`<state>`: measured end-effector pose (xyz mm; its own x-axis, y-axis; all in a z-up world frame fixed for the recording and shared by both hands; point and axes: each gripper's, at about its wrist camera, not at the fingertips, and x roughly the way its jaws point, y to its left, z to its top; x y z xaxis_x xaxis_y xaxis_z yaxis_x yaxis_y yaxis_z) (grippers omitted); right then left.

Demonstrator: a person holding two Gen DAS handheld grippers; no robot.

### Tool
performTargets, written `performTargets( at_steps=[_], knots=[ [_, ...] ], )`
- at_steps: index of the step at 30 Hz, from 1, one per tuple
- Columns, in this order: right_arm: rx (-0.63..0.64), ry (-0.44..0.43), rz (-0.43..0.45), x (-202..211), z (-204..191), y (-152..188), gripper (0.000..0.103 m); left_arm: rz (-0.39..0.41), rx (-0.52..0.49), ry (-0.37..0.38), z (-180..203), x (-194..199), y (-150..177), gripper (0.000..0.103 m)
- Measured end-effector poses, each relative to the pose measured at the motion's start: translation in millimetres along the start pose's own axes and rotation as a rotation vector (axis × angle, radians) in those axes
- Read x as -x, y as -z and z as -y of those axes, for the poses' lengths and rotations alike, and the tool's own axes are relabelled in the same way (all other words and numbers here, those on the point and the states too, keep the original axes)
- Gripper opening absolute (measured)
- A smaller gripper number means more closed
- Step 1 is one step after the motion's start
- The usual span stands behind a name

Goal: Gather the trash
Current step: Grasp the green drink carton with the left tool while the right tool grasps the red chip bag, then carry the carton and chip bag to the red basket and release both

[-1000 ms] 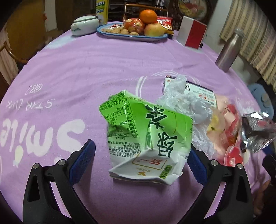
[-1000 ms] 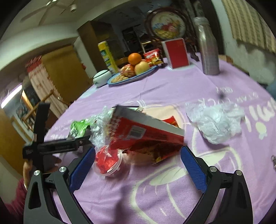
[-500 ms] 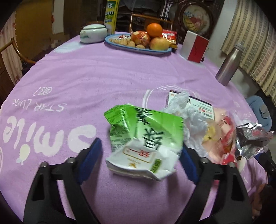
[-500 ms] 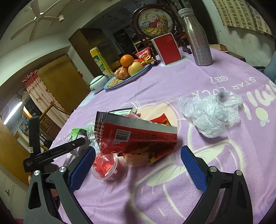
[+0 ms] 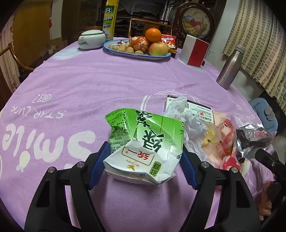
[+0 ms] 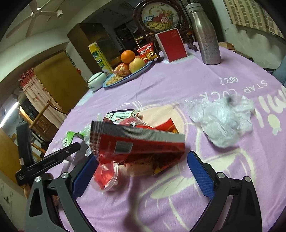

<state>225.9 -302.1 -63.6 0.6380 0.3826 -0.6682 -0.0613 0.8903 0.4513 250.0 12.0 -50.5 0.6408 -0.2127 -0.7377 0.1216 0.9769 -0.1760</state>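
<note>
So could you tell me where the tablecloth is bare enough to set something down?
Bare cloth spans the middle, between the fruit plate and the green carton, and leftward over the Smile lettering. It is crowded right of the carton: plastic bag, red wrapper, cups.

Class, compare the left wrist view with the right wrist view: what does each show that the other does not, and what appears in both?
Only the left wrist view shows the left hand-held gripper, its jaws closing with the whole printed face of the crushed green carton between them.

Only the right wrist view shows the right hand-held gripper, open around the red snack bag, the crumpled clear plastic lying apart on the cloth, and a ceiling fan.

Both show the purple tablecloth, fruit plate, steel bottle and red-and-white box.
</note>
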Motion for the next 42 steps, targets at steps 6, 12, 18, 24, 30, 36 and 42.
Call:
performTargets(
  at_steps=[6, 12, 18, 24, 30, 36, 42],
  knots=[
    [-0.024, 0.027, -0.018, -14, 5, -13, 0.097, -0.004, -0.004, 0.006, -1, 0, 0, 0.073],
    [-0.068, -0.025, -0.054, -26, 16, -19, 0.097, -0.013, -0.018, 0.013, 1, -1, 0, 0.073],
    [0.05, -0.092, -0.015, -17, -5, -16, 0.089, -0.005, -0.013, 0.014, 1, 0, 1, 0.073],
    [0.119, -0.133, 0.034, -4, -18, -14, 0.086, 0.011, -0.007, 0.015, 0, 4, 3, 0.073],
    [0.157, -0.132, 0.095, 10, -24, -12, 0.086, 0.07, 0.008, 0.021, -3, 19, 7, 0.073],
    [0.152, -0.163, 0.105, 20, -30, -3, 0.085, 0.097, 0.033, 0.017, -14, 47, 17, 0.073],
    [0.149, -0.229, 0.121, 39, -44, 8, 0.085, 0.164, 0.039, -0.032, -26, 92, 30, 0.072]
  ],
)
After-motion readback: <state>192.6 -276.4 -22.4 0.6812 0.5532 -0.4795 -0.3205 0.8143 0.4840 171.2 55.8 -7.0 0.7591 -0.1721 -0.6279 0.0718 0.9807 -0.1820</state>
